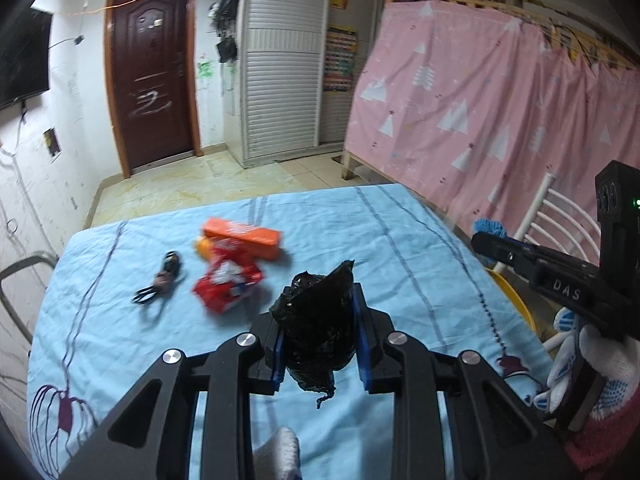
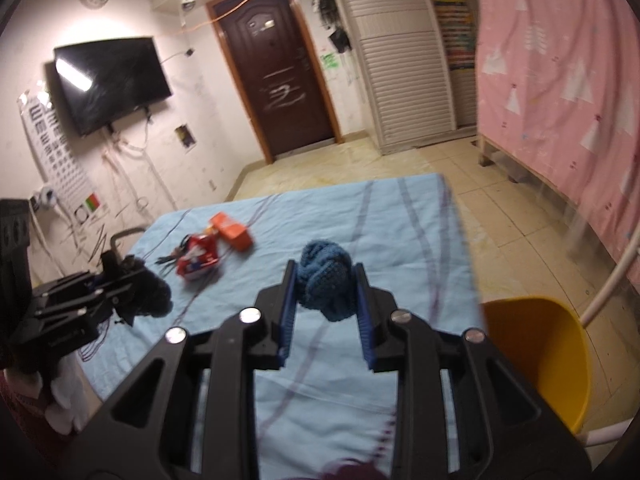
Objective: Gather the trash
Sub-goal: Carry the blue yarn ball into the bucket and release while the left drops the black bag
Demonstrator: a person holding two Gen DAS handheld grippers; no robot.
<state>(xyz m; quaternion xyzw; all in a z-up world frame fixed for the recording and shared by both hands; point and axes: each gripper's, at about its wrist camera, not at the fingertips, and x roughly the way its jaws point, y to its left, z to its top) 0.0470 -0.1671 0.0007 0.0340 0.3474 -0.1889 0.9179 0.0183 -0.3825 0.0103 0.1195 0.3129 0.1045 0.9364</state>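
Note:
My left gripper (image 1: pixel 318 300) is shut on a crumpled black plastic bag (image 1: pixel 316 328) and holds it above the blue tablecloth (image 1: pixel 400 248). My right gripper (image 2: pixel 325 276) is shut on a blue knitted ball (image 2: pixel 326 280), near the table's right edge. On the cloth lie a red snack wrapper (image 1: pixel 228 280), an orange box (image 1: pixel 244 238) and a dark cable bundle (image 1: pixel 160 280). The wrapper (image 2: pixel 198 258) and box (image 2: pixel 232 232) also show in the right wrist view, with the left gripper (image 2: pixel 136 300) at left. The right gripper (image 1: pixel 486 236) shows at right in the left wrist view.
A yellow bin (image 2: pixel 540 356) stands by the table's right edge next to a white chair (image 1: pixel 540 216). A pink curtain (image 1: pixel 480 112) hangs at right. A brown door (image 1: pixel 150 76), a white cabinet (image 1: pixel 284 68) and a wall TV (image 2: pixel 108 80) are beyond.

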